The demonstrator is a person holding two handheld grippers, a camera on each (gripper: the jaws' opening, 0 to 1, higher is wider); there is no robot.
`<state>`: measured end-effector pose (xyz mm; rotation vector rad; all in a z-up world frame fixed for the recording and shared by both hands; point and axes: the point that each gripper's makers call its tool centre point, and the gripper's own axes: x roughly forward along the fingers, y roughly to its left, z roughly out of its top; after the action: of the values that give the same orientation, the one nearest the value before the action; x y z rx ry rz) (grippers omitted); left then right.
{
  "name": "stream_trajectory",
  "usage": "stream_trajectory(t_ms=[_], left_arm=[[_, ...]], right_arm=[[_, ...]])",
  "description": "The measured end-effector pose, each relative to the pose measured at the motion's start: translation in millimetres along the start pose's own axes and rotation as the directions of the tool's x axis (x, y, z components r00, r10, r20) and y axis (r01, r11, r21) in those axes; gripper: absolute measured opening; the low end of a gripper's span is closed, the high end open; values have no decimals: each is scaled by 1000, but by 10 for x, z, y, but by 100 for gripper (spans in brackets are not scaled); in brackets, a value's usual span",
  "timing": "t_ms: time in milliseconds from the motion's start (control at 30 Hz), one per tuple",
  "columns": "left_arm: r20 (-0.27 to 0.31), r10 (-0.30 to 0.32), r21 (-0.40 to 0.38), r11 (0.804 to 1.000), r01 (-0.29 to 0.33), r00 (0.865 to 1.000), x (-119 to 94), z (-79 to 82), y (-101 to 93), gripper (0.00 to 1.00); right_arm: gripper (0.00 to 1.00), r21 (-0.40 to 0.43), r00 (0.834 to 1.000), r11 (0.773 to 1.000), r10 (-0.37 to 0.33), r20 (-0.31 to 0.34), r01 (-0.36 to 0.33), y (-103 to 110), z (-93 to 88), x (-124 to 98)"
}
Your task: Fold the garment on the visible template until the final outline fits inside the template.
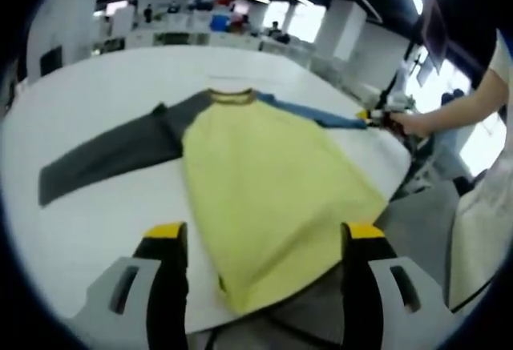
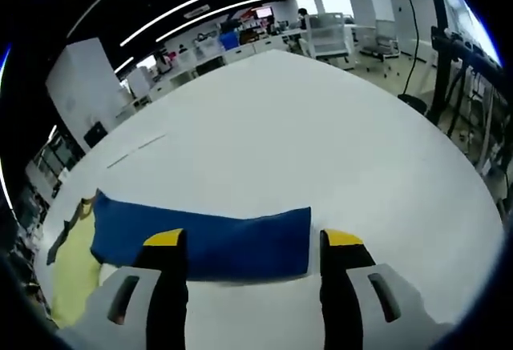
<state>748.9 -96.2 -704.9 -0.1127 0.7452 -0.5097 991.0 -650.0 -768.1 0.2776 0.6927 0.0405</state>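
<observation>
Apparently both grippers (image 1: 264,242) (image 2: 255,250) hover open over shirt (image 1: 272,182).

Soft matt cloth garment (image 1: 272,182); smooth matt white table (image 1: 104,206)

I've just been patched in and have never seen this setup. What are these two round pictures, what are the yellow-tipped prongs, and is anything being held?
There is no robot arm: a person carries a two-jaw gripper in each hand, and a fisheye camera rides on each. The yellow-tipped prongs at the bottom are that gripper's own jaws.

In the left gripper view, the left gripper stands open over the hem of a yellow shirt lying flat on a white table. Its grey sleeve stretches one way, its blue sleeve the other.

In the right gripper view, the right gripper is open just short of the blue sleeve's cuff.

Neither holds anything.
</observation>
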Motion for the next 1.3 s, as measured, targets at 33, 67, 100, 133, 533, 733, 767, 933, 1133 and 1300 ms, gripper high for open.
stream_trajectory(t_ms=[33,67,100,133,533,733,767,933,1133,1300], left_arm=[[0,0,0,1000,0,1000,1,0,-3,74],[-4,-1,-1,1000,1,1000,4,-5,-13,74],[-8,-1,0,1000,1,1000,7,-11,-20,74],[-10,0,6,1000,0,1000,9,-17,-27,74],[-18,-10,8,1000,10,1000,29,-39,-85,74],[-16,-10,10,1000,10,1000,29,-26,-98,74],[-16,-10,11,1000,10,1000,28,-24,-98,74],[-8,-6,8,1000,6,1000,21,-13,-80,74],[-4,-11,7,1000,11,1000,24,-35,-96,74],[-1,-16,17,1000,17,1000,27,-32,-109,74]], right_arm=[[62,-7,1000,1000,-1,0,1,-21,0,13],[58,-17,1000,1000,2,-1,-2,-26,-6,24],[55,-28,1000,1000,-4,-7,3,-35,-27,19],[51,-29,1000,1000,-7,-10,7,-43,-41,14],[2,129,996,991,-31,85,20,-188,28,-72],[2,132,996,991,-13,88,2,-104,59,-115],[2,147,996,989,-10,90,-3,-95,75,-124],[2,139,995,990,26,97,-39,26,170,-199],[2,30,989,995,89,120,-93,276,339,-386],[1,-46,986,989,145,88,-141,485,388,-529]])
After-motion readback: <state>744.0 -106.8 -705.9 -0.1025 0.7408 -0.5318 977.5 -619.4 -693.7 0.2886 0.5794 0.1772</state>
